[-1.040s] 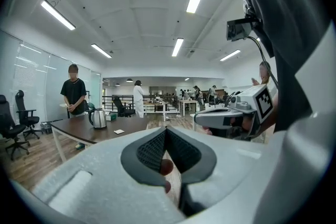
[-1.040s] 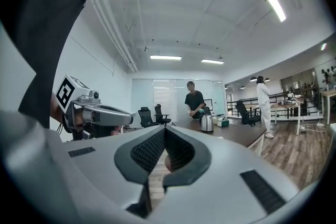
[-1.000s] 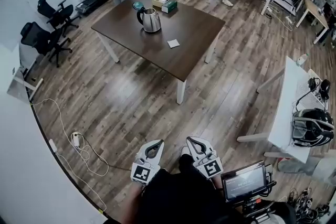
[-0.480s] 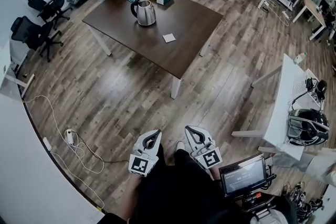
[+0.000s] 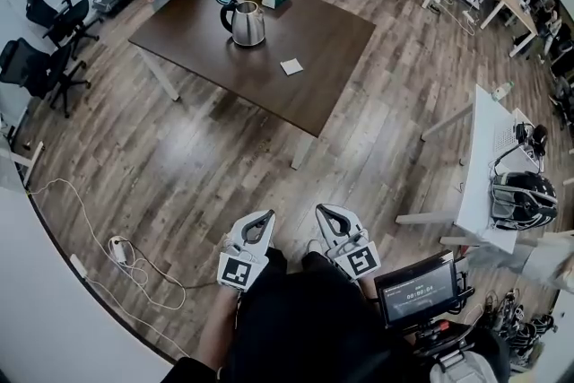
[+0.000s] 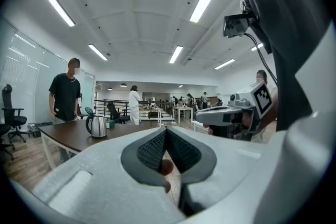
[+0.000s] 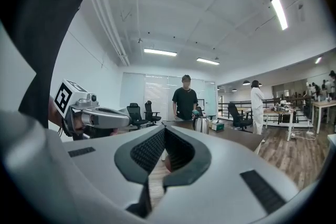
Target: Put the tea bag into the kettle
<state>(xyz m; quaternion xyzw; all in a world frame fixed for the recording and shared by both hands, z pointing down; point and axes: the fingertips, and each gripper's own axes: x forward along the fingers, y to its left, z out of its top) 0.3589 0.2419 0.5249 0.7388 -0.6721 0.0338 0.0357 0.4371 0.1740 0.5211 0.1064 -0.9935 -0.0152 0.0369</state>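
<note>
Hovering low by the body: left gripper (image 5: 260,221) and right gripper (image 5: 326,213), jaws of both pressed together, nothing between. Well apart on table (image 5: 341,94): kettle (image 5: 248,22), tea bag (image 5: 291,66) near it, just a small white square, detail unreadable.

The left gripper (image 6: 166,131) is recorded with its jaws closed tip to tip, nothing held between them. At far left, a steel kettle (image 6: 96,126) is seen upright on a brown table (image 6: 63,135), with a black-shirted person (image 6: 65,97) behind it. The right gripper (image 6: 202,116) is noted near right.
</note>
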